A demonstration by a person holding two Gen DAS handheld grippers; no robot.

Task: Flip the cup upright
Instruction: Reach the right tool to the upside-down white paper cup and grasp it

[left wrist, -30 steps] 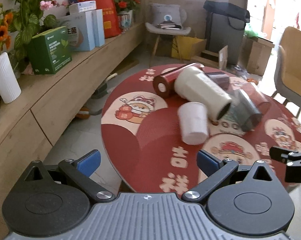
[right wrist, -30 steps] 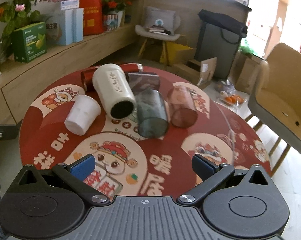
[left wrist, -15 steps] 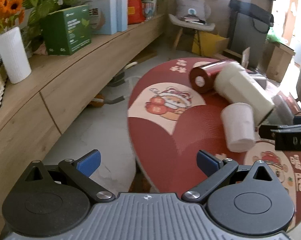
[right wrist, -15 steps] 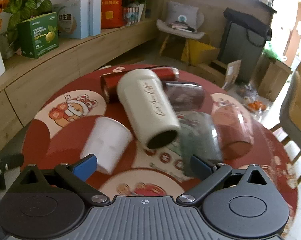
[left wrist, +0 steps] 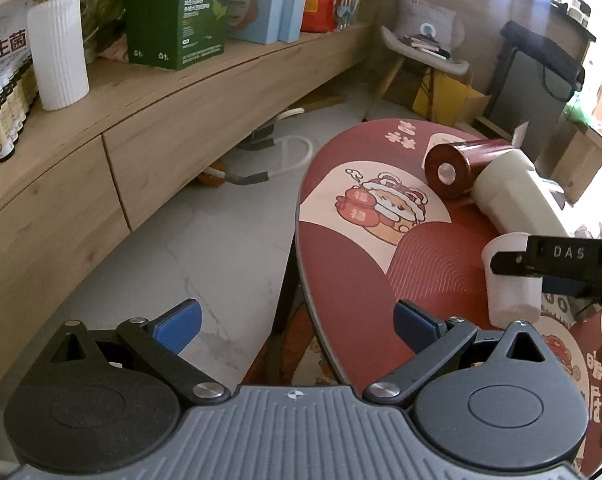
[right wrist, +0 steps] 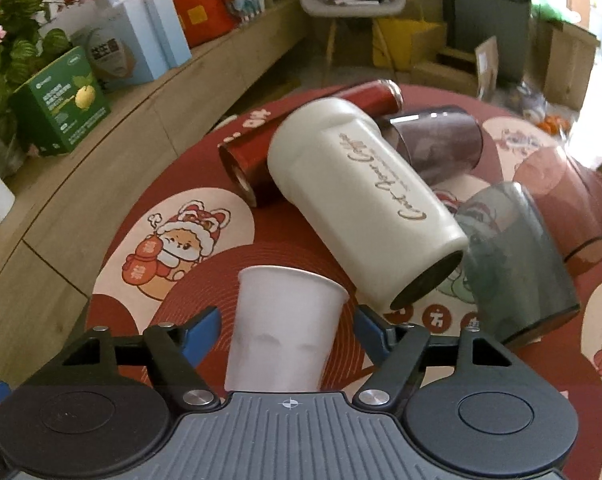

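Right tongs [right wrist: 288,326] advanced, straddling white cup [right wrist: 283,332]

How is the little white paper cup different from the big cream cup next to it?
The white paper cup is smaller and plain; the cream cup is bigger and has cursive writing along its side. The paper cup stands mouth-down with its base up; the cream cup lies on its side, its dark opening showing. The paper cup sits between the open fingers of the right gripper; the cream cup has no gripper around it. Both are on the red table, and neither is upright.

A matt white paper cup [right wrist: 285,332] lies beside a glossy cream tumbler [right wrist: 361,204] on the ribbed red mat [right wrist: 205,292].
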